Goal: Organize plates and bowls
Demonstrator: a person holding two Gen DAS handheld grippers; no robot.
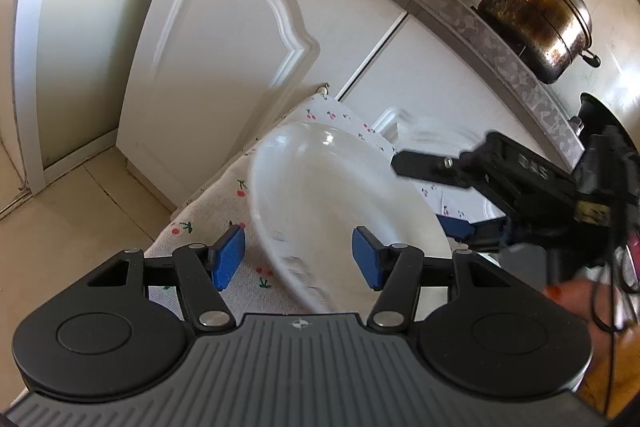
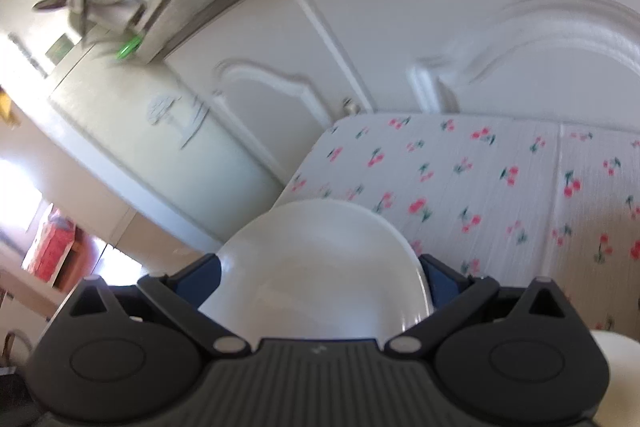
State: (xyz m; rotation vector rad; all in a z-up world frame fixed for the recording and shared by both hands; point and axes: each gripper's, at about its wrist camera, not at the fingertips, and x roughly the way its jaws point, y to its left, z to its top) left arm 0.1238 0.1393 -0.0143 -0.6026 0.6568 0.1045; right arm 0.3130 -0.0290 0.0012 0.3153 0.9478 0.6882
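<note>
Two grippers met over the cherry-print desk (image 2: 500, 167): right gripper (image 2: 320, 279) clamped a white bowl (image 2: 320, 259); left gripper (image 1: 298, 255), half-open, straddled a white plate's (image 1: 320, 187) rim ungripped. Tilted, that plate could slide off.

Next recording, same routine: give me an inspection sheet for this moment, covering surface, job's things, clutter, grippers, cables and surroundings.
Surface: cherry-print cloth covers the table in front of white cabinet doors.
Job's things: a white dish, tilted, lies between the left gripper's blue pads; a white plate sits in the right gripper; part of another white piece shows at the lower right of the right wrist view.
Clutter: nothing seen on the cloth.
Grippers: left gripper open, pads apart from the dish; right gripper shut on the plate, views blurred.
Cables: dark cables hang by the right gripper.
Surroundings: counter with a stained metal pot; tiled floor.
</note>
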